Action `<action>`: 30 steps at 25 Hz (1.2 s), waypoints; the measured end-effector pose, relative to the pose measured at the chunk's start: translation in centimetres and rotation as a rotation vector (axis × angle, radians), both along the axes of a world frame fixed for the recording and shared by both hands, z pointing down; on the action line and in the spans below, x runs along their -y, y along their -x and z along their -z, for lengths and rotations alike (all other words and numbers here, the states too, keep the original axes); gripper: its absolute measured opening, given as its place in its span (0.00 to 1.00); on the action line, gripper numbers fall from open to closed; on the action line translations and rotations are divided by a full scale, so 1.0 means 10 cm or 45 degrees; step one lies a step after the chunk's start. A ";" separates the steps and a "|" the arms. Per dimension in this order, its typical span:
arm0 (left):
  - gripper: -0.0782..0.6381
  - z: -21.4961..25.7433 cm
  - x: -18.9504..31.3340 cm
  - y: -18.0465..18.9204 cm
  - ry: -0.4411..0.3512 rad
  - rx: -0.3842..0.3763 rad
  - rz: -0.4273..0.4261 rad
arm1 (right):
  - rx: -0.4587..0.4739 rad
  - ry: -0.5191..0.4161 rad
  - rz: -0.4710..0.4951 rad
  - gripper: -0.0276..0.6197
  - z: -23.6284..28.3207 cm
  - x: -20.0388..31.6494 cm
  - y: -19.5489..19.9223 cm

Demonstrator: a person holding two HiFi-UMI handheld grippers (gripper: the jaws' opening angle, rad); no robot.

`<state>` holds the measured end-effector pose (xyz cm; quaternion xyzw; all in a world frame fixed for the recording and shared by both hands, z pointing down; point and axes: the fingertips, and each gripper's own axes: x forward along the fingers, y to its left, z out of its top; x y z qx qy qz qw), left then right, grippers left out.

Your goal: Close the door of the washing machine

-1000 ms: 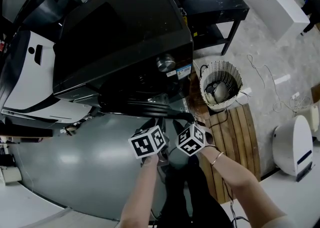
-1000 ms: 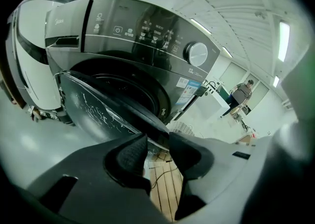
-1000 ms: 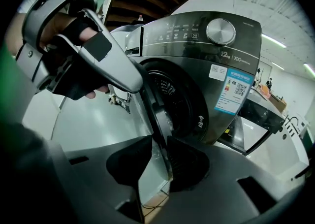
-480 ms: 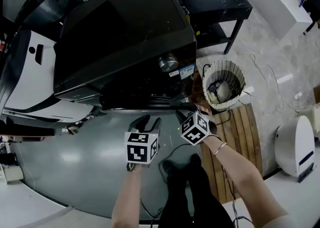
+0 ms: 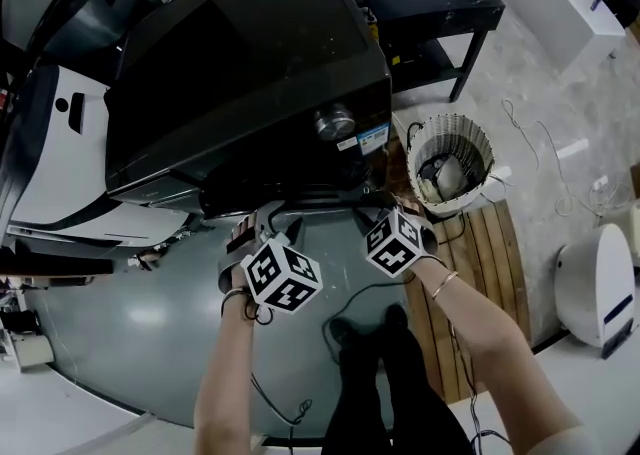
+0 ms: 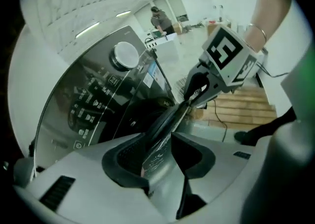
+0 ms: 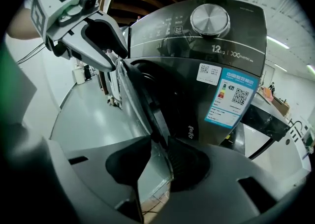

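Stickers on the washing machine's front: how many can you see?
2. A small white QR-code sticker sits below the round knob. A larger energy label with a blue border is beside it, to the lower right. The door may hide others.

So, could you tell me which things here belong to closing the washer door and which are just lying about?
Job: washing machine, its open door.
Lying about: wicker basket, wooden slat board, black table, white rounded unit.

Print too small on blue-and-white energy label (image 7: pixel 230 97) beyond right gripper (image 7: pixel 156 144) (QR codes likewise), distant person (image 6: pixel 160 18) past left gripper (image 6: pixel 160 137) tiny, indistinct
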<state>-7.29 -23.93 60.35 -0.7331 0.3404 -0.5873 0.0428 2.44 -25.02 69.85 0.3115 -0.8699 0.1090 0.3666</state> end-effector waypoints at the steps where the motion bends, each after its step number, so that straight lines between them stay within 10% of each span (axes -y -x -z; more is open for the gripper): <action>1: 0.36 -0.02 0.02 0.00 -0.007 0.036 -0.026 | 0.002 -0.002 0.003 0.22 0.00 0.02 0.00; 30: 0.29 -0.12 0.61 0.07 -0.093 0.062 -0.010 | 0.000 -0.057 -0.021 0.23 -0.03 0.67 0.02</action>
